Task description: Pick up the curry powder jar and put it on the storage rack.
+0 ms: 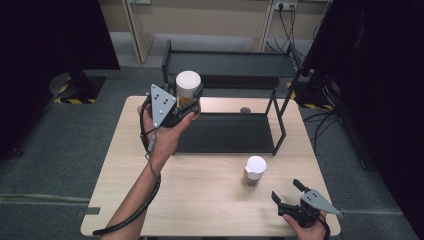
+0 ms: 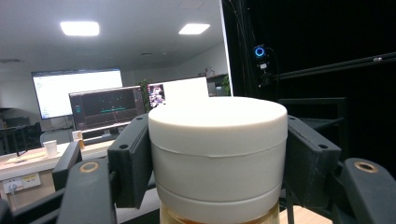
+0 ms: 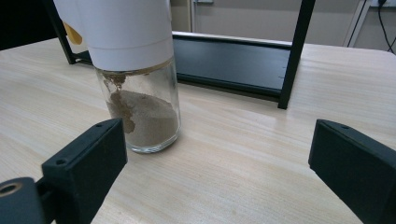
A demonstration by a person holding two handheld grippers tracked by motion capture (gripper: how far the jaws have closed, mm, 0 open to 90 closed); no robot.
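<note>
Left gripper [image 1: 187, 102] is clamping a white-capped jar [image 1: 188, 90] and holding it above the black rack [image 1: 227, 132] at the table's [image 1: 200, 200] far side. This looks like the shelving step; next, that jar needs lowering squarely onto a shelf. Right gripper [image 1: 286, 191] is waiting with jaws apart near the second jar [image 1: 254, 171], which is standing on the table.

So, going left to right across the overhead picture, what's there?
Left gripper clamped on a white-lidded glass jar → second white-lidded glass jar of brown powder on the table → open right gripper.
</note>
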